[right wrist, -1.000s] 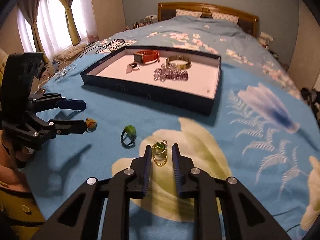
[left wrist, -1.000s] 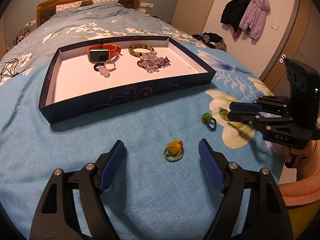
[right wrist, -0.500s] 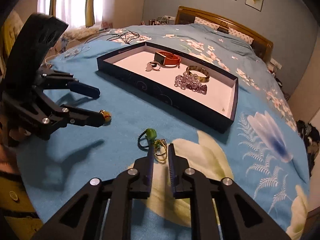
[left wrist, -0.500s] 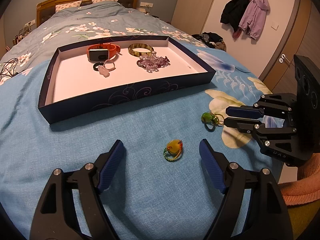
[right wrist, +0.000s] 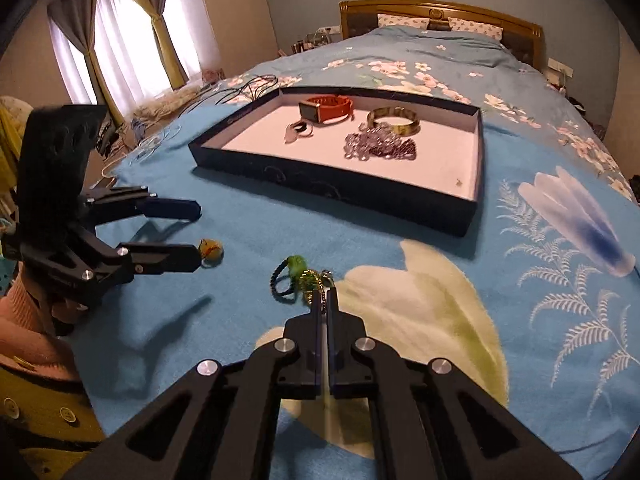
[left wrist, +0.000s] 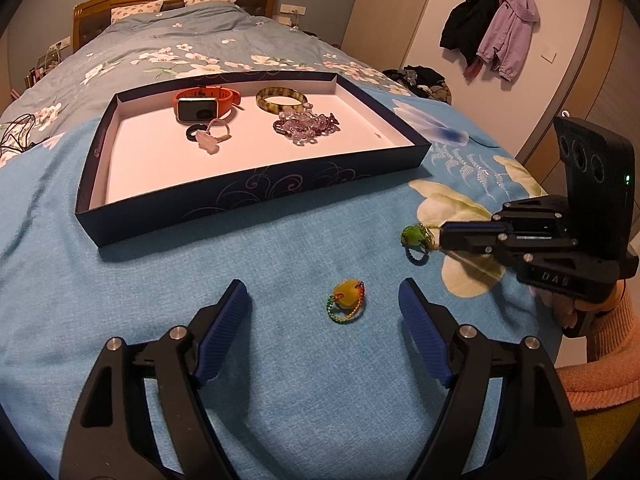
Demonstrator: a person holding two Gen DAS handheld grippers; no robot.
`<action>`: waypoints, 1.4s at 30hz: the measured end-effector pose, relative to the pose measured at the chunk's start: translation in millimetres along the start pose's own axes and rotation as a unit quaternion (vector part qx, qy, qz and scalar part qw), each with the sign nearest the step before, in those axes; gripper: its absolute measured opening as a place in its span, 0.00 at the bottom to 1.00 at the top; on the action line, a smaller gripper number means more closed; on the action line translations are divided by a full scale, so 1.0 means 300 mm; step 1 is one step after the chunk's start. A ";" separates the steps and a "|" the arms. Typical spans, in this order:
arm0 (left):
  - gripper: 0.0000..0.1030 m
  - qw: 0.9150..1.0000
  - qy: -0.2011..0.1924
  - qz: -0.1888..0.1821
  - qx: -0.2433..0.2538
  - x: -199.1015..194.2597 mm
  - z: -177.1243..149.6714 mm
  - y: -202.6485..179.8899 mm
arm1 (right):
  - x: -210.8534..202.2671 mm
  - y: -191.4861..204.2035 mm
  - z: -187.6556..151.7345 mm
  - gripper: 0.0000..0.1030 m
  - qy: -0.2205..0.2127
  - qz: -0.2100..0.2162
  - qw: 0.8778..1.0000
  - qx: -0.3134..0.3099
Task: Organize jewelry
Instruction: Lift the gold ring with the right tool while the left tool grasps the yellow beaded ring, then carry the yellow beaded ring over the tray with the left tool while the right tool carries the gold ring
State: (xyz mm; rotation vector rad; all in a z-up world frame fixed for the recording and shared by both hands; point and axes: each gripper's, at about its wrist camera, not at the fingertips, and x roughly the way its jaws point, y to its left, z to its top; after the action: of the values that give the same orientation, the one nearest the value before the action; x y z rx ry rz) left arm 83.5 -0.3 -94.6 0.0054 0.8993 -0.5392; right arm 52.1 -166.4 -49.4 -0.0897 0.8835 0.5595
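Note:
A dark blue tray (left wrist: 256, 196) (right wrist: 332, 184) on the blue bedspread holds an orange watch (left wrist: 204, 104), a mottled bangle (left wrist: 282, 98), a purple bead bracelet (left wrist: 306, 126) and small rings (left wrist: 206, 136). My left gripper (left wrist: 323, 288) (right wrist: 197, 234) is open just above the bedspread, and a yellow bead ring (left wrist: 346, 300) (right wrist: 211, 250) lies between its fingers, untouched. My right gripper (right wrist: 324, 292) (left wrist: 440, 236) is shut, its tips pinching a gold chain ring (right wrist: 314, 280) (left wrist: 429, 236). A green bead ring (right wrist: 290, 274) (left wrist: 412, 238) lies right against that piece.
Cables (right wrist: 248, 84) lie on the bed left of the tray. The bed's edge runs close on the right in the left wrist view, with coats (left wrist: 492, 28) hung on the wall beyond. A person's orange sleeve (left wrist: 596, 344) sits behind the right gripper.
My right gripper's jaws have closed on the gold chain ring that lay between them. The left gripper and the yellow bead ring have stayed put.

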 end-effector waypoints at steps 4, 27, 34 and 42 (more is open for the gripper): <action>0.75 1.000 0.000 0.000 0.000 -0.001 0.000 0.001 | -0.042 -0.001 0.012 0.01 -0.022 0.008 1.000 0.006; 0.17 0.999 0.016 0.010 0.031 0.013 -0.003 -0.045 | -0.075 -0.005 0.058 0.01 -0.069 0.026 0.997 0.033; 0.16 0.999 0.013 0.014 0.035 0.008 -0.005 -0.055 | -0.082 -0.014 0.056 0.01 -0.077 0.031 0.996 0.043; 0.16 0.999 -0.001 0.018 0.031 -0.018 0.007 -0.050 | -0.097 -0.033 0.065 0.01 -0.092 0.036 0.994 0.054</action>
State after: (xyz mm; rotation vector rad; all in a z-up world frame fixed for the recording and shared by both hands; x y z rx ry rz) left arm 75.9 -11.3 -86.1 0.0769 0.8782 -0.5343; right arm 56.3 -181.4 -16.6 0.0921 0.7377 0.5758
